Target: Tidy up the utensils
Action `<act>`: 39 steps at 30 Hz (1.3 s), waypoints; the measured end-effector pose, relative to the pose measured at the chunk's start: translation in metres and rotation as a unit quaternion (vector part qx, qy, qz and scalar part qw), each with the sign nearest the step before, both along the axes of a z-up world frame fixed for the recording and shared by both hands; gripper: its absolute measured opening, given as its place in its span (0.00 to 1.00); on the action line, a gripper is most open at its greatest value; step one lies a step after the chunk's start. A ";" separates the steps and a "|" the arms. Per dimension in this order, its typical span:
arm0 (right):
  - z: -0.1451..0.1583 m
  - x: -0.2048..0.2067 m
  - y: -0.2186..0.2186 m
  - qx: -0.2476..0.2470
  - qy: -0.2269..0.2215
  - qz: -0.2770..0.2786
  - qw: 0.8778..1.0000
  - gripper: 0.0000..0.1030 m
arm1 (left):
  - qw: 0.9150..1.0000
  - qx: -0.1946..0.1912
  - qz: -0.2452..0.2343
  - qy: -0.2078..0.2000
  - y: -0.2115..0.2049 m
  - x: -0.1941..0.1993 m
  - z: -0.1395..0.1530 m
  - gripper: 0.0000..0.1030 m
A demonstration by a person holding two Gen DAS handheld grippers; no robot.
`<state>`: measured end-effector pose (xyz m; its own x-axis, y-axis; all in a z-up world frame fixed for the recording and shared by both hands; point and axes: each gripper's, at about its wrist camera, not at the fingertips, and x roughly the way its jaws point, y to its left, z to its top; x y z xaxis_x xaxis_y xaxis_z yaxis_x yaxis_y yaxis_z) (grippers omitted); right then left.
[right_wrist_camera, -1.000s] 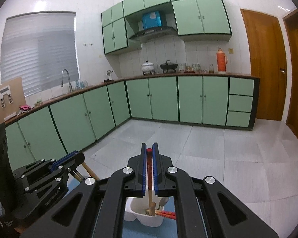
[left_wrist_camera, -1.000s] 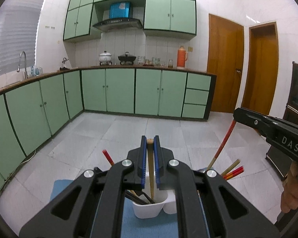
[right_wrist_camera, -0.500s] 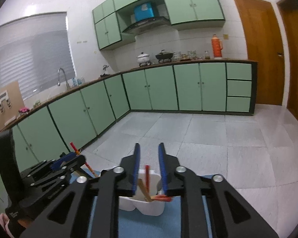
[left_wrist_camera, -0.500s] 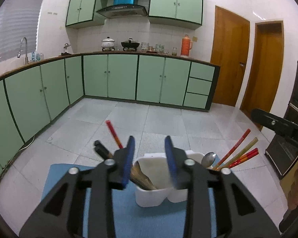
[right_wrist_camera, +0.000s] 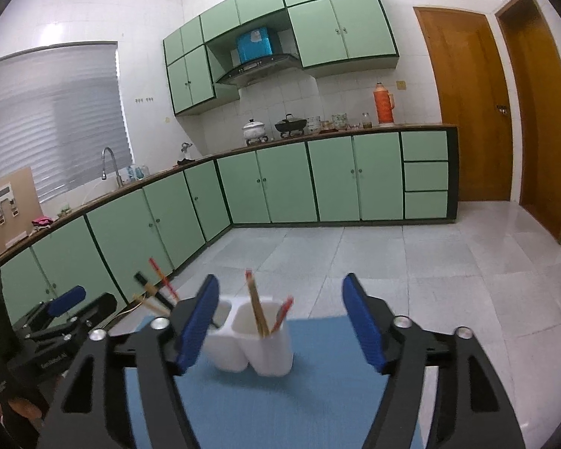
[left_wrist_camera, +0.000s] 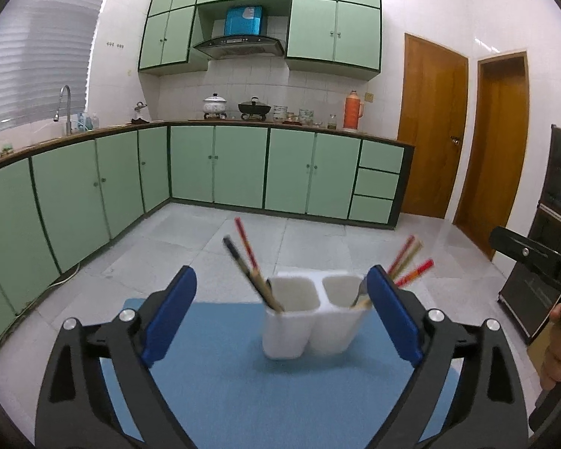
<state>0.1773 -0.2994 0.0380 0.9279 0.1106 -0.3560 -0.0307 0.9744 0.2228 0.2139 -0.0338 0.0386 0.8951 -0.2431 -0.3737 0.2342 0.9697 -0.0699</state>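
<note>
A white two-compartment utensil holder [left_wrist_camera: 310,318] [right_wrist_camera: 254,348] stands on a blue mat [left_wrist_camera: 243,385] [right_wrist_camera: 318,381]. Dark, red and wooden chopsticks [left_wrist_camera: 248,265] lean out of its left compartment. Red and orange chopsticks [left_wrist_camera: 411,258] and a spoon [left_wrist_camera: 361,292] sit in the right one. My left gripper [left_wrist_camera: 280,277] hangs a little short of the holder, its jaws opening wide and nothing between them. My right gripper [right_wrist_camera: 280,284] is also short of the holder, jaws opening and holding nothing. In the right wrist view, chopsticks [right_wrist_camera: 258,307] stand in the nearer compartment.
The mat lies on a pale table top, with a tiled floor beyond. Green kitchen cabinets [left_wrist_camera: 239,168] run along the far wall and the left. A dark appliance [left_wrist_camera: 553,247] stands at the right. A hand [left_wrist_camera: 557,340] holds the right gripper's handle.
Both grippers were shut on a chopstick over the holder. Both have let go, opened wide and drawn back from it. The chopsticks now stand in the holder.
</note>
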 end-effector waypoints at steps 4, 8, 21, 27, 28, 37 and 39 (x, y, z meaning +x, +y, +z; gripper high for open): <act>-0.015 -0.031 0.006 -0.003 0.017 0.013 1.000 0.74 | 1.000 0.002 -0.001 0.018 0.002 -0.025 -0.007 0.90; -0.025 -0.057 0.012 0.006 0.028 0.021 0.999 0.82 | 1.000 0.003 -0.005 0.027 0.006 -0.053 -0.012 0.93; -0.020 -0.119 0.045 -0.032 0.029 0.053 0.998 0.94 | 1.000 0.011 -0.016 0.025 0.014 -0.118 -0.007 0.94; -0.005 -0.132 0.049 -0.032 0.008 0.056 0.998 0.94 | 1.000 0.016 -0.021 0.002 0.016 -0.144 0.009 0.94; -0.003 -0.134 0.050 -0.032 0.005 0.056 0.998 0.94 | 1.000 0.018 -0.022 0.000 0.016 -0.146 0.010 0.94; 0.011 -0.149 0.055 -0.040 -0.019 0.058 0.997 0.94 | 0.999 0.017 -0.024 -0.025 0.016 -0.167 0.024 0.94; 0.012 -0.153 0.055 -0.041 -0.021 0.060 0.997 0.94 | 0.999 0.015 -0.023 -0.027 0.017 -0.170 0.025 0.94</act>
<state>0.0248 -0.2443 0.0499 0.9242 0.1942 -0.3290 -0.1559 0.9779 0.1393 0.0438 -0.0173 0.0636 0.9020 -0.2744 -0.3332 0.2821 0.9590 -0.0262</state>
